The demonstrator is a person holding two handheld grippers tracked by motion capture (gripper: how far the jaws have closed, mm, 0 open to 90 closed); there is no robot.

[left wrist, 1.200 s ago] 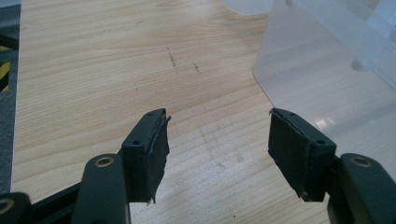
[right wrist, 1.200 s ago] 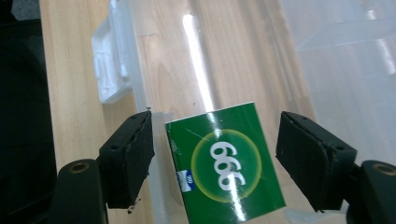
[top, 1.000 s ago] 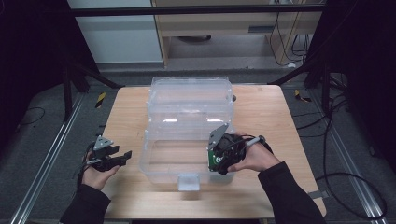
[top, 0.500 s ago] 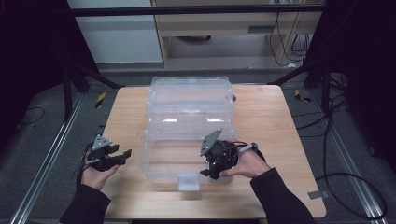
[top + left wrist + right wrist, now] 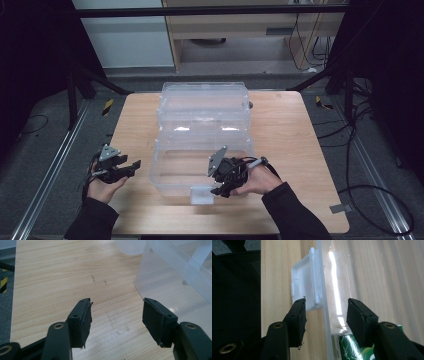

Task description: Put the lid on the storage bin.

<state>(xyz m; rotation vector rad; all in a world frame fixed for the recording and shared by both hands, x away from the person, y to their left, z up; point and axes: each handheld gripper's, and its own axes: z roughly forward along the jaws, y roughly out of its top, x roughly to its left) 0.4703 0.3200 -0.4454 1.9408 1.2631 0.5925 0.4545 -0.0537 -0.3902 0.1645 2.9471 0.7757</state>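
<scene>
At table's near edge, right gripper [image 5: 218,191] straddles front wall of clear plastic bin [image 5: 200,150] beside its white latch [image 5: 202,195], jaws just been closing, pads not yet pressing wall; left gripper [image 5: 135,167] hovers just left of bin, jaws spread, nothing between; light wood table [image 5: 135,120] otherwise bare; beyond it grey floor [image 5: 45,145], black frame rails, cables [image 5: 370,195], wooden cabinet [image 5: 250,20] at back
</scene>
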